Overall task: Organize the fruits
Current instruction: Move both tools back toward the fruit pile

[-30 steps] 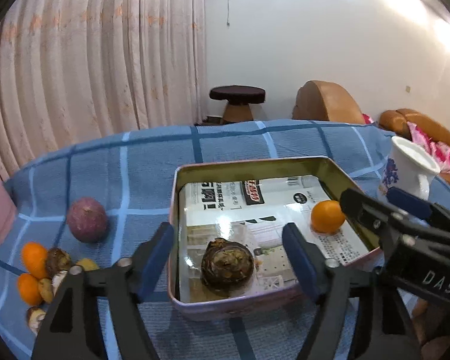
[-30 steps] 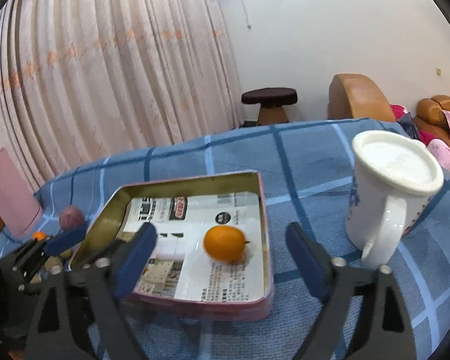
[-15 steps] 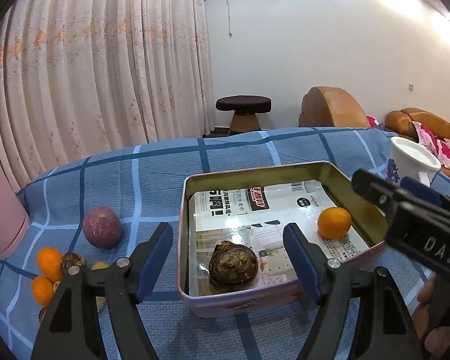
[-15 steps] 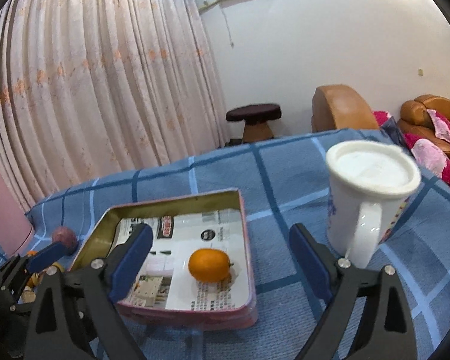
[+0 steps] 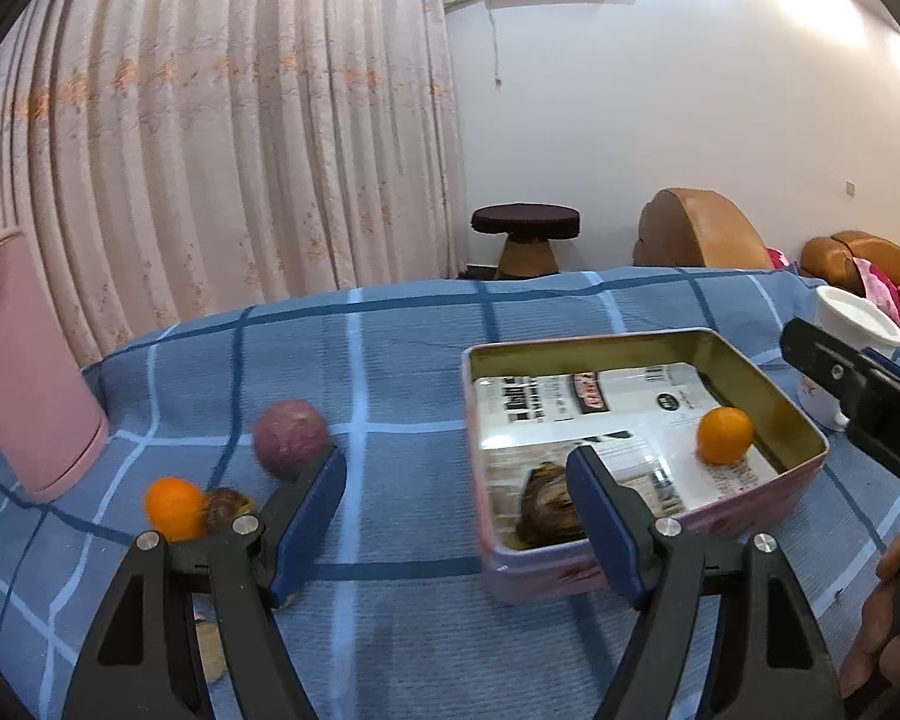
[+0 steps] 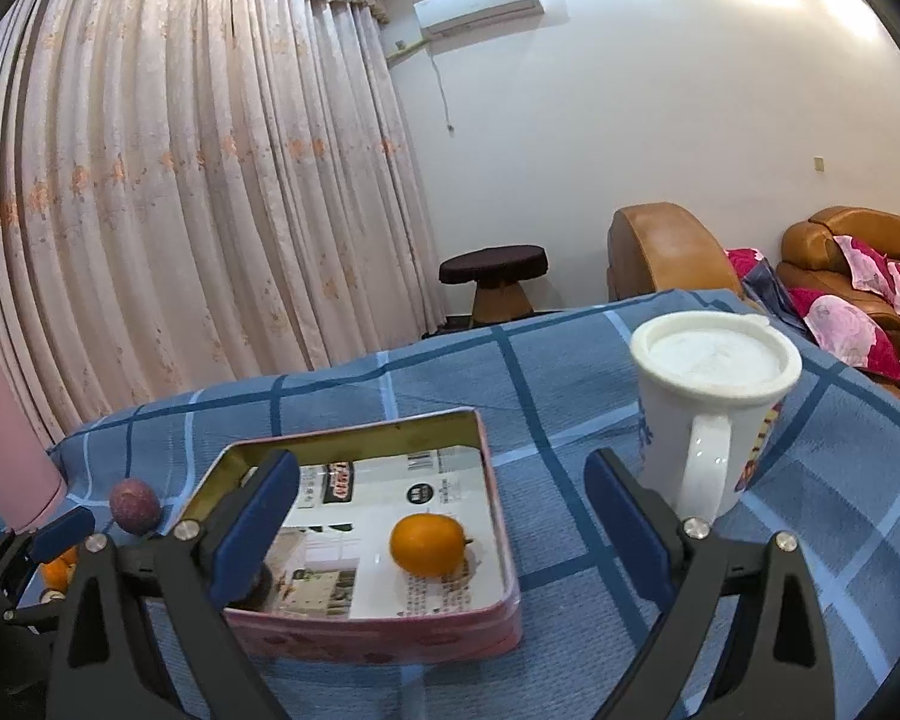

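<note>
The left gripper has its jaws wide apart and holds nothing. It hangs above the blue checked cloth, over the strip between the loose fruit and the tin box. Just beyond its left finger, and a little to the left, lies the purple passion fruit. Nearer to the camera on the same side are a small orange and a brown, rough fruit that touches it. More pieces lie under the left finger, but they are mostly hidden.

The right gripper is also wide open and empty. It stands over the near right part of the tin box, above the orange in the box. A dark brown fruit in the box lies at the near left corner, partly behind the left gripper's right finger. The white mug stands just right of the box.

I judge that the loose fruit is all to the left, so the left gripper is much nearer to it. These fruits are round, so no long axis matters for the grasp. The next move probably asks for a shift left and down.
</note>
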Demonstrator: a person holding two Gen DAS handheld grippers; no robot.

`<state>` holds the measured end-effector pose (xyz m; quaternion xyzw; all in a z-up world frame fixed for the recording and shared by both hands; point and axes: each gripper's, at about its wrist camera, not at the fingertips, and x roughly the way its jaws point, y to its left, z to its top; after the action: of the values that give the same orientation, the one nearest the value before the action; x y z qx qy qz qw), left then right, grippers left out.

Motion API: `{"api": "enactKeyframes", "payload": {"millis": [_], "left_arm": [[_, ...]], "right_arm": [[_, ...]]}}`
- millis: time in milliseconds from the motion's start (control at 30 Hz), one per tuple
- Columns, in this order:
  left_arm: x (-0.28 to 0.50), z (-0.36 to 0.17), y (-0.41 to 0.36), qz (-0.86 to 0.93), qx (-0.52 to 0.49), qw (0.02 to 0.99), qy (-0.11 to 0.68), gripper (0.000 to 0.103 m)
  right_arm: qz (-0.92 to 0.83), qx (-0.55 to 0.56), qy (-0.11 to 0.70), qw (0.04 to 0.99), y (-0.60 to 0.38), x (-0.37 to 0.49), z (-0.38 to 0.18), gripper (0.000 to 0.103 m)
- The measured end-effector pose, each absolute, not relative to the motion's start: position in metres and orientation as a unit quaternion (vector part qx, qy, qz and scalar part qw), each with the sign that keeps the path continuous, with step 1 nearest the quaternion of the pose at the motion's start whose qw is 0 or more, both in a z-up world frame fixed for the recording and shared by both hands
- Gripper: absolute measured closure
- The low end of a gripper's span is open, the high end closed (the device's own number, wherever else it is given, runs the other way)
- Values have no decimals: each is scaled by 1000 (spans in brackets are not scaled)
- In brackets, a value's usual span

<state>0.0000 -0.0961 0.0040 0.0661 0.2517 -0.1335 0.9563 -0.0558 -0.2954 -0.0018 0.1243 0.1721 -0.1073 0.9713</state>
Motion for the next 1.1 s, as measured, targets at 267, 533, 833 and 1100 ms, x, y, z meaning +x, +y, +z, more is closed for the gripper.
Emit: {"api": "enactKeyframes", "payload": {"millis": [267,533,833,1100], "left_arm": [[1,3,-72,-114,57,958,256,26],[-1,2,-40,-102,64,960,254,26],[16,3,26,-63,71,959,266,26],[40,5,108,-12,24,956,292,26]], "right_arm": [[-101,109,177,973,-269,-58,-2,5],[-75,110,190,973,-240,-56,-5,5],[-19,96,217,971,-190,-48,-8,5],[77,55,268,959,-121,-37,-16,6]]}}
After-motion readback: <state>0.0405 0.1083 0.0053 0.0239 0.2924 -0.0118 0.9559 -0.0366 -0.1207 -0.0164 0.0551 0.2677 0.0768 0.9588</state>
